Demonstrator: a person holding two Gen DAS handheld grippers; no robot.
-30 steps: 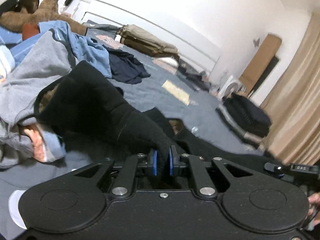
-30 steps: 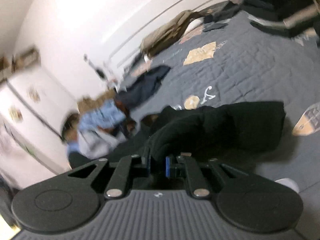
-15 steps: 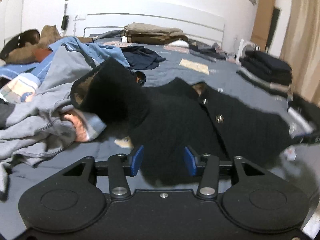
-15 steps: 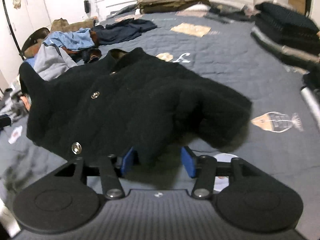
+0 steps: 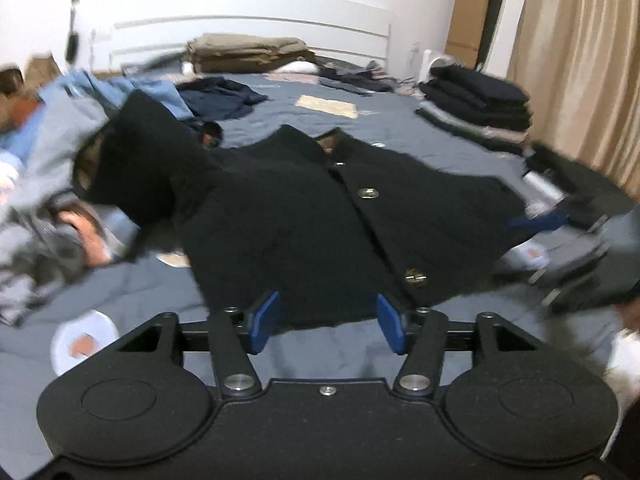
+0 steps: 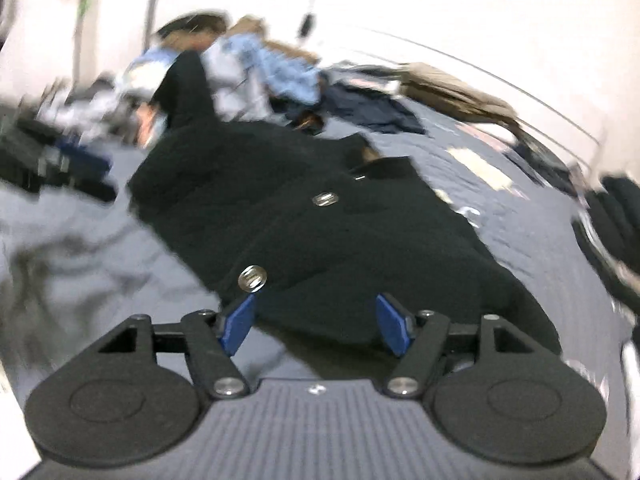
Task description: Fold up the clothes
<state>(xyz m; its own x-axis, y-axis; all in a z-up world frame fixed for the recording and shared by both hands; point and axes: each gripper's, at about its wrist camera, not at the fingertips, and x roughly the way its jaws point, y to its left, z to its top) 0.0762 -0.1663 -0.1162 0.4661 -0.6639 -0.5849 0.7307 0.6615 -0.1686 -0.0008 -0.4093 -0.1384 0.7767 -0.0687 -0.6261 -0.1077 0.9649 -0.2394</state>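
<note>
handling: soft, thick, fleecy black jacket (image 5: 320, 216); likely limp, some weight, drapes and sags when lifted; not fragile, not slippery, pile should give the pads good bite
buttons: metal snaps (image 5: 367, 193) hard; best kept out of the pinch
grasp spots: hem corners or shoulder seams, 1 per tool, edge fabric only; sleeve cuff for tucking sleeves in
look: black, button front closed, 3 snaps visible in left view, collar (image 5: 332, 142) at far end showing tan lining; hem toward cameras
sleeve left side: sleeve (image 5: 140, 168) raised and bunched over the pile of loose clothes (image 5: 48, 152), not flat
sleeve other side: lies out toward the right tool in left view, edges blurred
location: front up on the grey-blue bed (image 5: 280, 120), middle of quilt; hem just ahead of both tools
left tool (image 5: 327, 322): medium-wide and opening, blue pads apart, hem lies beyond the gap, nothing gripped
right tool (image 6: 316, 322): wide and opening, hem edge lies in the gap, pads not pressing, nothing gripped
background: folded dark stack (image 5: 476, 100) at right, tan folded pile (image 5: 248, 52) by headboard
stage guess: laid out for folding, sleeves not yet folded in
blur: right view smeared, fine detail unreadable
</note>
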